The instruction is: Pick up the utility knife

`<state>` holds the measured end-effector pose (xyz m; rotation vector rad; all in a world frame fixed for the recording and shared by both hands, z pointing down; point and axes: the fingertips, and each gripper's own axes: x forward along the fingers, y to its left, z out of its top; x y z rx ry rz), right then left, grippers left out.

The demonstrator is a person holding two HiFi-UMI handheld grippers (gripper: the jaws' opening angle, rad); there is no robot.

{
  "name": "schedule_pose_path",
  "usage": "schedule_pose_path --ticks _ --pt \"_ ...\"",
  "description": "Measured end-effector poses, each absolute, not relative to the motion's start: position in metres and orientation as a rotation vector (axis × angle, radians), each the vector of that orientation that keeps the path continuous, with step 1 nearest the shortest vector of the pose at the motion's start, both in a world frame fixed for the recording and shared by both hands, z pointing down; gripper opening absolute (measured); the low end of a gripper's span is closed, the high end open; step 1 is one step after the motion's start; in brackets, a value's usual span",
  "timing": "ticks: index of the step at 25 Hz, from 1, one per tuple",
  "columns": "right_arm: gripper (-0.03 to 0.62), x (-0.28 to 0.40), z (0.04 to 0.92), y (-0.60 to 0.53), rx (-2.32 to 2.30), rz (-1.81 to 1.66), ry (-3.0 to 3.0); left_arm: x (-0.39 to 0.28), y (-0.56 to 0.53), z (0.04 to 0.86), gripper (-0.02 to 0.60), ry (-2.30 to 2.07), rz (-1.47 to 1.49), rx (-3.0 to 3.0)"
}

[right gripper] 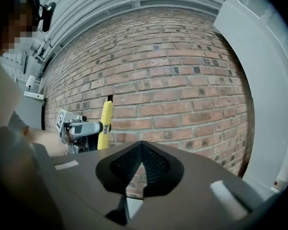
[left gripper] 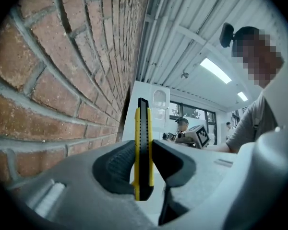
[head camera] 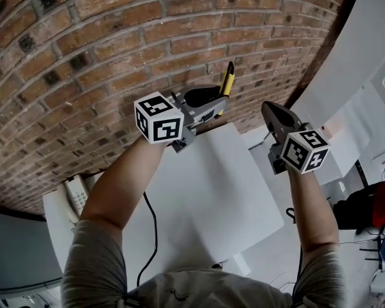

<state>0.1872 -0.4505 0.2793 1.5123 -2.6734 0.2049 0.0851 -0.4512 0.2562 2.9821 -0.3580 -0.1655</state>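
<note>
Utility knife (left gripper: 143, 128) in left gripper (left gripper: 143, 161) (upright)

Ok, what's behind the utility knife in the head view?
Only the brick wall shows behind the utility knife. The left gripper, clamped on it, covers the knife's lower end, so that part cannot be seen.

The left gripper's (left gripper: 144, 163) jaws clamp an upright yellow-and-black utility knife (left gripper: 143, 138), its tip standing above them. A brick wall (left gripper: 62, 80) runs left of the jaws. Beyond them, rightward, what seems another gripper's marker cube (left gripper: 200, 136) shows small.
</note>
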Motion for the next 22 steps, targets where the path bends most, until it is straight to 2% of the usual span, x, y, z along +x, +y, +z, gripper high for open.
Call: schedule_pose_path --ticks 8,22 --pt "0.009 0.200 0.249 -0.457 1.580 0.161 -2.654 0.081 -0.452 0.232 0.118 -0.337 -0.317 2.930" --pt "0.009 0.210 0.236 -0.458 1.620 0.134 -2.646 0.084 -0.448 0.225 0.118 -0.301 -0.322 2.939"
